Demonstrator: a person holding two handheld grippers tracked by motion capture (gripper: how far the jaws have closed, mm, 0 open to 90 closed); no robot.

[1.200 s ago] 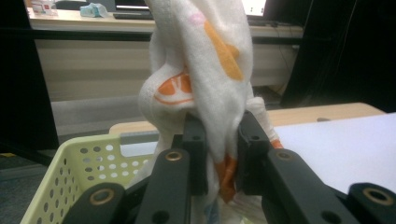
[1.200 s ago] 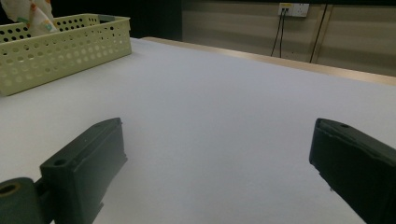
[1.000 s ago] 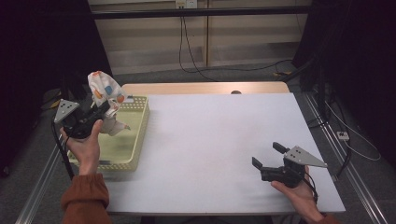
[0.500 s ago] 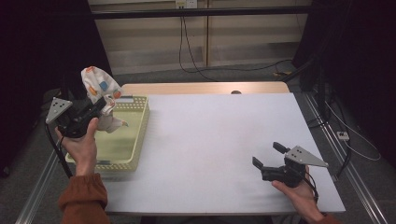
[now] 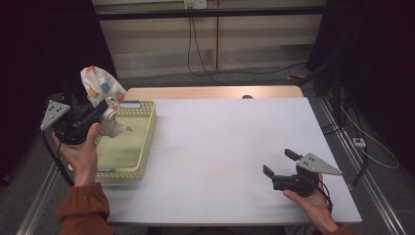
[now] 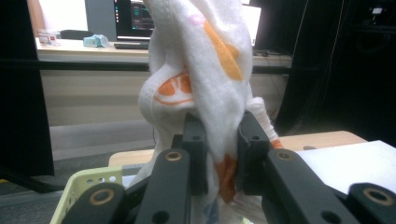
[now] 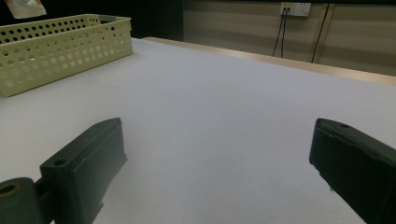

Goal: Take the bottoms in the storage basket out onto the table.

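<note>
My left gripper point(image 5: 105, 108) is shut on a white cloth point(image 5: 100, 87) printed with orange and blue shapes, held up above the left end of a pale yellow perforated basket point(image 5: 142, 147). In the left gripper view the cloth point(image 6: 205, 70) bunches upward between the two black pads point(image 6: 195, 149). More white fabric point(image 5: 113, 128) lies in the basket below it. My right gripper point(image 5: 278, 162) rests low over the white table point(image 5: 220, 142) near its front right corner, open, with nothing between its fingers point(image 7: 88, 168).
The basket point(image 7: 60, 42) stands far off at the left in the right gripper view. A wooden strip point(image 5: 210, 92) runs along the table's far edge. Metal rails flank the table, and cables point(image 5: 352, 122) trail on the floor at right.
My left gripper has drawn the cloth back toward the left, off the basket's middle to its left end. The right gripper has stayed put.
</note>
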